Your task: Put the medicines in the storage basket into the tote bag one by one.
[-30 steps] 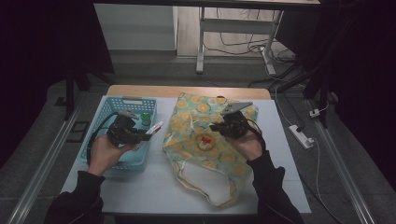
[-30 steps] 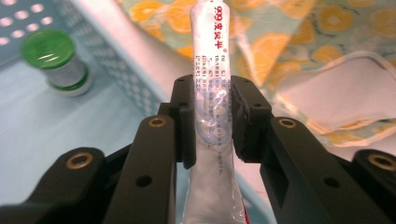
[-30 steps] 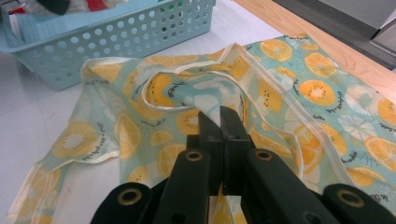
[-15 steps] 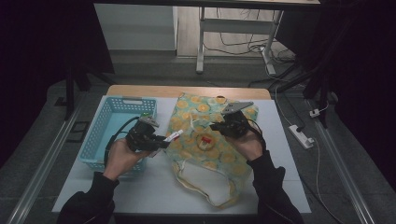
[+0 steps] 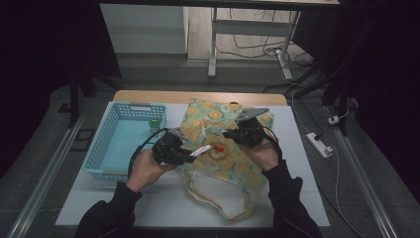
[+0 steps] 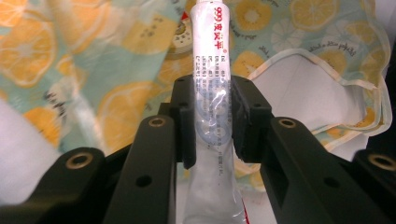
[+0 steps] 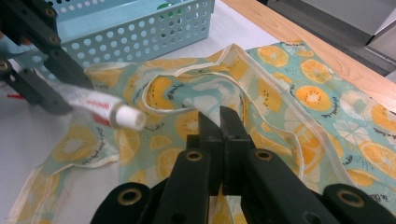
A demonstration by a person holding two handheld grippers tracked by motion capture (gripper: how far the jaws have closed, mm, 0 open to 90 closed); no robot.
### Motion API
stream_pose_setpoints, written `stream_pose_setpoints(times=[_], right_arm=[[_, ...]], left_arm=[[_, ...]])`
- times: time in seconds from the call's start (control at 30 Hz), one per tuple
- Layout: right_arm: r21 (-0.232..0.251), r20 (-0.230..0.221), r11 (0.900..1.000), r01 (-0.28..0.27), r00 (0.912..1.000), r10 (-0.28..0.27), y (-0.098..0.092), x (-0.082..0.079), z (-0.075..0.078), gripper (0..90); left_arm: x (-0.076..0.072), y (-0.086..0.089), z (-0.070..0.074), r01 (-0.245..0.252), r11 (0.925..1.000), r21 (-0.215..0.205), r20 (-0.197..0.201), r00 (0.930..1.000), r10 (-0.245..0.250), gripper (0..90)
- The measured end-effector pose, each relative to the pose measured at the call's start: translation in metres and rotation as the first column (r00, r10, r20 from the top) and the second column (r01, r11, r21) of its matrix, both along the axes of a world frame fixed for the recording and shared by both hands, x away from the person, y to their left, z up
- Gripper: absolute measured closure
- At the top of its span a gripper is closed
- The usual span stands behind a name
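A white tube (image 6: 212,60) with red print is clamped between the pads of my left gripper (image 6: 212,100), its white cap pointing away from me. In the high view the left gripper (image 5: 190,151) holds the tube (image 5: 200,149) over the left part of a fruit-patterned cloth bag (image 5: 223,171). My right gripper (image 7: 220,119) is shut on a fold of the bag's cloth (image 7: 327,107) and holds the piped rim up. In the right gripper view the tube's cap (image 7: 130,117) hangs just left of that raised rim. In the high view the right gripper (image 5: 230,135) rests on the bag's middle.
A light blue perforated basket (image 5: 106,134) stands left of the bag, with a small green item (image 5: 155,124) in its far right corner. The white tabletop (image 5: 148,198) ends in a wooden strip at the back. A power strip (image 5: 319,145) lies on the floor to the right.
My left gripper has carried the tube rightward, from over the basket to over the bag's left part. The right hand has stayed still on the bag.
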State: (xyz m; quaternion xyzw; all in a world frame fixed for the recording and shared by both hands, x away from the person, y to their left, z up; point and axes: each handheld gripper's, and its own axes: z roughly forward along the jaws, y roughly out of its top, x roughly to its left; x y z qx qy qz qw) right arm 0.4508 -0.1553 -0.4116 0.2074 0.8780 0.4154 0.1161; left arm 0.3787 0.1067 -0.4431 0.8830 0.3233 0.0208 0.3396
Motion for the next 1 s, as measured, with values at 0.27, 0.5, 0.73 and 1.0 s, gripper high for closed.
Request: stream_pose_setpoints(times=[0.27, 0.5, 0.73, 1.0], right_arm=[[0.001, 0.002, 1.0, 0.001, 1.0, -0.001, 0.0, 0.0, 0.0, 88.9], [0.001, 0.005, 1.0, -0.003, 1.0, 0.003, 0.001, -0.001, 0.0, 89.0], [0.003, 0.005, 1.0, -0.003, 1.0, 0.003, 0.001, -0.001, 0.0, 89.0], [0.001, 0.005, 1.0, -0.004, 1.0, 0.004, 0.002, -0.001, 0.0, 88.9]], left_arm=[[0.006, -0.021, -0.005, 0.023, 0.9997, 0.008, 0.003, 0.9997, -0.023, 72.3], [0.02, -0.033, -0.012, 0.01, 0.9999, 0.013, -0.002, 0.9999, -0.01, 72.3], [0.033, -0.042, -0.016, -0.006, 0.9999, 0.014, 0.024, 0.9997, 0.006, 72.3], [0.044, -0.049, -0.019, -0.035, 0.9993, 0.012, 0.036, 0.9988, 0.034, 72.2]])
